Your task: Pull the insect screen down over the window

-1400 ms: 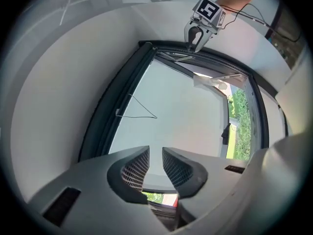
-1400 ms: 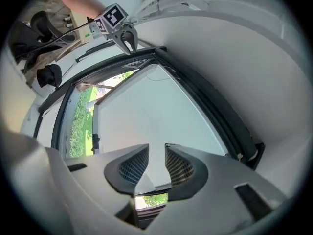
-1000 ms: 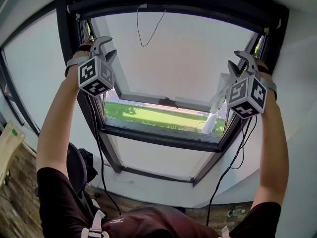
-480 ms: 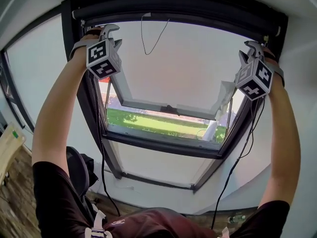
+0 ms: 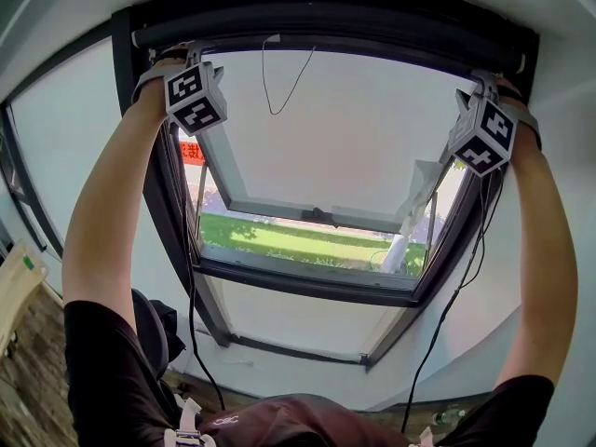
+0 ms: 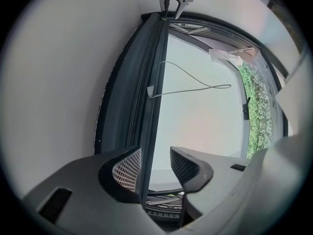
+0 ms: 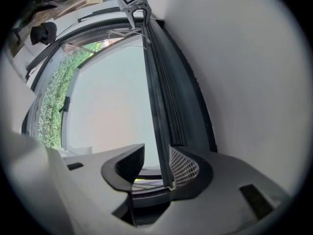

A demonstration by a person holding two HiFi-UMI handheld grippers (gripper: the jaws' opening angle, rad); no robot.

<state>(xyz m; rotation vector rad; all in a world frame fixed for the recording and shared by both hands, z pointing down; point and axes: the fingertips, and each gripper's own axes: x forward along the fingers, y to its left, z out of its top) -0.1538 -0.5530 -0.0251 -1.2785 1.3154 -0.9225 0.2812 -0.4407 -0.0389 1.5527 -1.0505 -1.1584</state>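
1. Jaws of the left hand-held gripper [image 6: 155,161] stand apart astride the pull bar [image 6: 155,67], which lies beside one pad.
2. The insect screen [image 5: 326,28] sits rolled at the top of the window [image 5: 354,128]; its pull bar runs across, left to right, equally near both hand-held grippers.
3. The jaws of the right hand-held gripper [image 7: 156,163], just opening, also straddle the pull bar unclamped; the pull likely goes straight down.

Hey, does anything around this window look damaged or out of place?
A crumpled white scrap, maybe film or paper, hangs at the right edge of the tilted-open window sash and looks like leftover wrapping. The pull cord dangles in a loose loop, which seems normal.
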